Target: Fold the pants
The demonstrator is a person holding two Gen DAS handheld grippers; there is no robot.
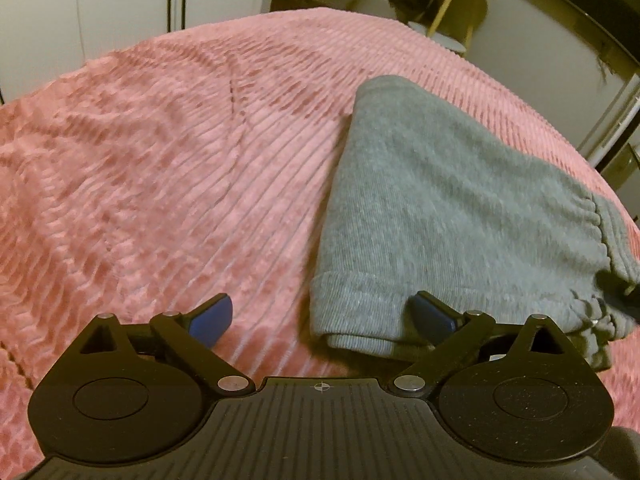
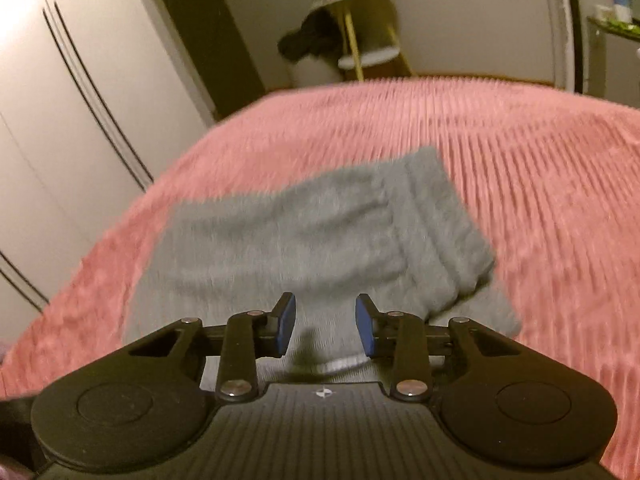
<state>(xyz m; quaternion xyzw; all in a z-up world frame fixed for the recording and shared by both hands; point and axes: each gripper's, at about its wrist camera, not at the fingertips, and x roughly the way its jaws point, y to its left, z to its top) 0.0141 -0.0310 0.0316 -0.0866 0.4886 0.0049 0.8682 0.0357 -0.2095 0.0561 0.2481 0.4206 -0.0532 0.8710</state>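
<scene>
Grey knit pants lie folded into a compact stack on the pink ribbed bedspread. In the left wrist view the stack's near left corner, a rolled cuff, sits just in front of my left gripper, which is wide open and empty, its right fingertip touching or just over the cuff. In the right wrist view the pants lie ahead, gathered waistband on the right. My right gripper is open and empty, just above the near edge of the pants. That view is blurred.
The pink bedspread covers the whole bed. White wardrobe doors stand to the left. A small wooden table with dark cloth beside it stands beyond the bed's far edge.
</scene>
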